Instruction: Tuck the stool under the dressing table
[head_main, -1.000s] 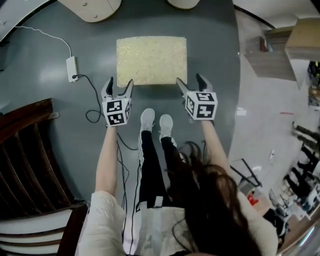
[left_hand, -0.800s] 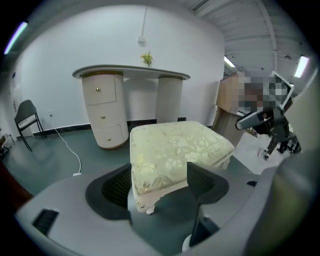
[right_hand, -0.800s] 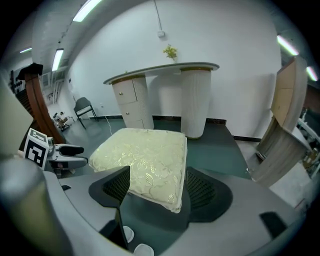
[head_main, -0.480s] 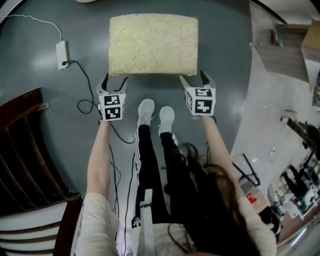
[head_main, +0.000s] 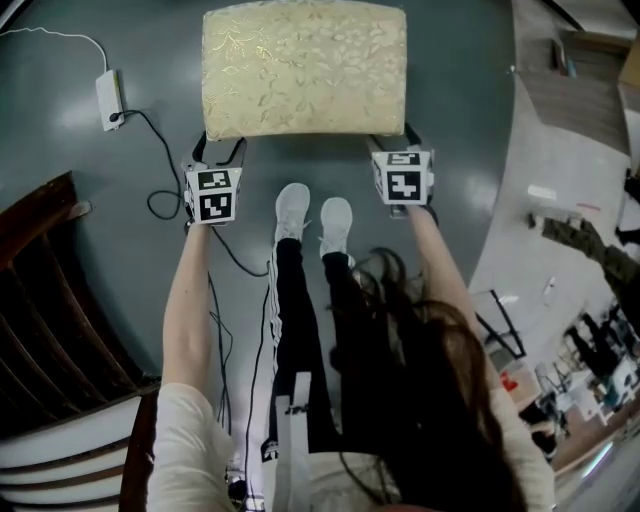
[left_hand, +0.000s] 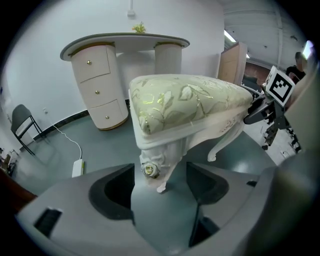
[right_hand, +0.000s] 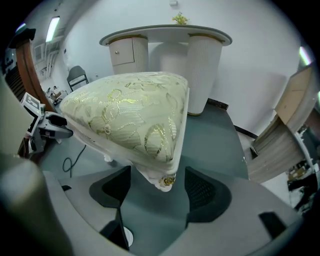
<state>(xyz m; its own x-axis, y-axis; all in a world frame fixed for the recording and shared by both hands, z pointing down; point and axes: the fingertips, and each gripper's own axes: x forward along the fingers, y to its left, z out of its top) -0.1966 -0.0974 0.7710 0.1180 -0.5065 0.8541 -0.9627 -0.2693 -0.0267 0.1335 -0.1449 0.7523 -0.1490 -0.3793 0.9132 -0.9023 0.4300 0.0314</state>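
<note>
The stool (head_main: 305, 65) has a cream cushion with a gold leaf pattern and white carved legs; it stands on the grey floor just ahead of me. My left gripper (head_main: 218, 152) is open at its near left corner. In the left gripper view the rosette on that corner leg (left_hand: 149, 170) sits between the spread jaws. My right gripper (head_main: 393, 145) is open at the near right corner, whose rosette (right_hand: 167, 181) lies between its jaws. The white dressing table (left_hand: 125, 45) stands beyond the stool against the wall; its top (right_hand: 167, 35) also shows in the right gripper view.
A white power adapter (head_main: 107, 95) and its black cable lie on the floor to the left. A dark wooden chair (head_main: 50, 300) is at my left. A black folding chair (left_hand: 22, 122) stands by the wall. A wooden panel (left_hand: 232, 62) and clutter are to the right.
Both grippers have moved forward to the stool's near corners, which now sit between their jaws. The stool fills more of the head view and the dressing table has left its top edge.
</note>
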